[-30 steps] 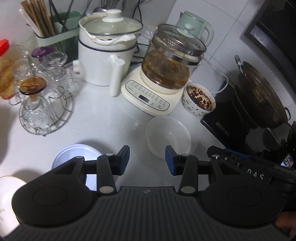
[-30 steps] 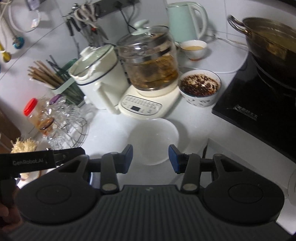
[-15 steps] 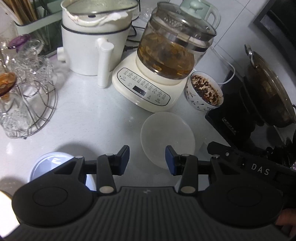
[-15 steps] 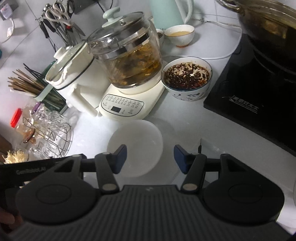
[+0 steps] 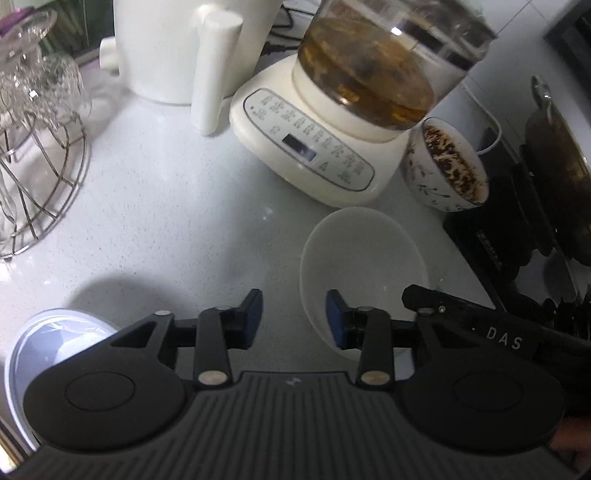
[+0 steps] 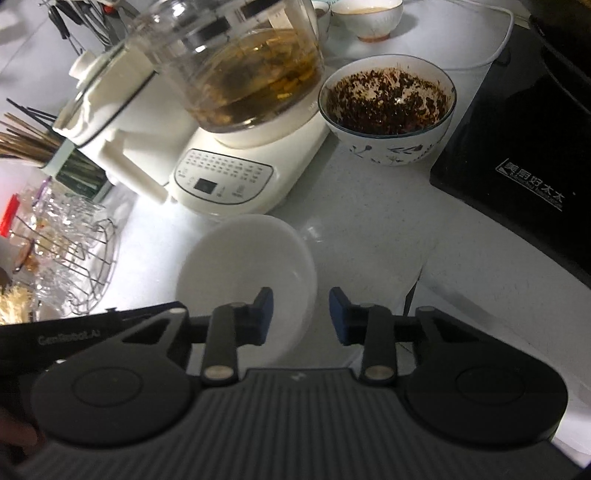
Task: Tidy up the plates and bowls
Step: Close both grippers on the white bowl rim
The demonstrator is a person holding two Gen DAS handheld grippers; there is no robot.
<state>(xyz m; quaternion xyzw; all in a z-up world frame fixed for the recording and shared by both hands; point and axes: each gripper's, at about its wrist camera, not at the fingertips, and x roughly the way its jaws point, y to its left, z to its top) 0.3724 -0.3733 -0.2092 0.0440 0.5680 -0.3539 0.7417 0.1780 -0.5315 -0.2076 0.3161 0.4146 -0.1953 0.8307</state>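
While both grippers close in on it from opposite sides, the white bowl [image 5: 364,269] sits upright on the counter [image 5: 166,206], just in front of the kettle base [image 5: 306,147] and near the cooktop [image 6: 524,155]. Left gripper [image 5: 294,319]: the bowl lies ahead and to its right — the near-left rim runs between the two blue pads, with the right pad [image 5: 337,321] overlapping the bowl's inner wall and the left pad outside it. Right gripper [image 6: 301,315]: the bowl lies ahead and to its left — the near-right rim falls between its pads, the left pad [image 6: 264,314] over the bowl's interior. Both sets of jaws are closing with the rim in the gap; neither pair visibly presses on it yet, so no grip is made. Neither hand looks clearly nearer; the bowl is round, so it offers no long axis, and the pinch depends on each rim staying centred in its gap.

Count — one empty white bowl; one pale blue dish [image 5: 48,354] at the left gripper's lower left; one patterned bowl [image 6: 388,114] full of dark flakes; one small cup [image 6: 373,14] behind it, a second partly hidden beside it.
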